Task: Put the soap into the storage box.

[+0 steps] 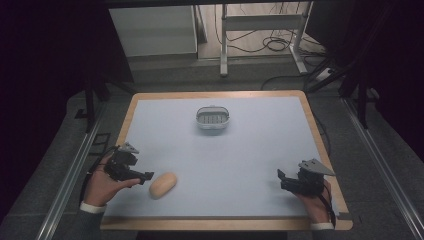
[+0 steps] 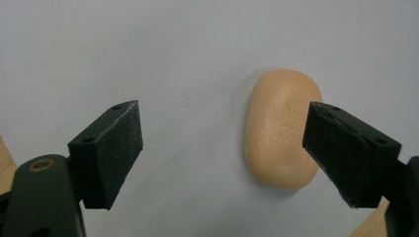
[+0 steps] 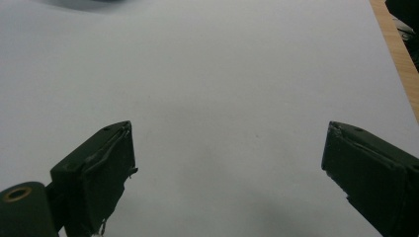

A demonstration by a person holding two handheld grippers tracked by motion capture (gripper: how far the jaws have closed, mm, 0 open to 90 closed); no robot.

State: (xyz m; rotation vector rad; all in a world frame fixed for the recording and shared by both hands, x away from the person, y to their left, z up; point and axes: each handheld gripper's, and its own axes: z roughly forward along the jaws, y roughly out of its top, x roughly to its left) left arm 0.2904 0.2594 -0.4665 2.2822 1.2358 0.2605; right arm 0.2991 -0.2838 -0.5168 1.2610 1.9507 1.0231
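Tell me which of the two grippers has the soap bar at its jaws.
The left gripper: its open jaws point at the tan soap bar, which lies by one jaw in its own view. The right gripper, also open, faces bare mat.

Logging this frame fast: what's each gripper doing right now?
Left gripper: open, holding nothing, soap bar partly between its jaws.
Right gripper: open, holding nothing.

Pale blue mat on a wood-edged table, grey carpet around it, metal rails at both sides, a white frame and looped black cables on the floor behind
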